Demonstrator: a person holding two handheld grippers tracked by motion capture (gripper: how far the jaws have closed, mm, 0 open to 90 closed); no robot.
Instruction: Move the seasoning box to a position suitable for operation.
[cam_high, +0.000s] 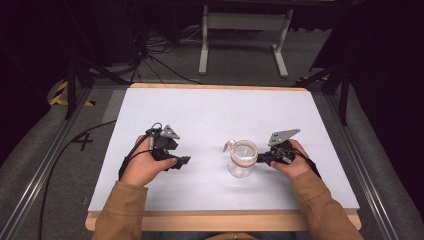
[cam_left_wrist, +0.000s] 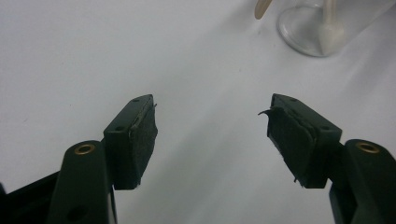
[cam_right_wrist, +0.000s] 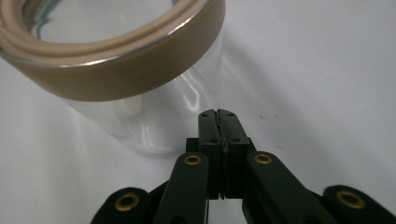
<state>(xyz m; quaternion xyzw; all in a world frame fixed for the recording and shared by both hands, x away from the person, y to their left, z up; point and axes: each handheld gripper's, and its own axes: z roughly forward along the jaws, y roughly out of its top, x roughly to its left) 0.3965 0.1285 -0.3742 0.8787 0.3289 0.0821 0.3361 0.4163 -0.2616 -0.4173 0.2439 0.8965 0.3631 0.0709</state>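
glass jar (cam_high: 242, 159) upright near worktop (cam_high: 210, 107) front edge | left claw (cam_high: 184, 161) spread, empty | right claw (cam_high: 262, 159) pressed together beside jar

Black "4" mark (cam_high: 83, 141) on floor left of table.

bright table (cam_high: 210, 115), dark blurry surroundings

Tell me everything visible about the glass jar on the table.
The glass jar is clear, round and upright, standing on the white table right of centre. A tan band and a pale ring circle its open mouth; a pale tab sticks out on its far-left side. Something pale and slim stands inside. The right gripper, shut, sits against or just short of its right wall; contact is unclear. The left gripper, open, is apart from it.
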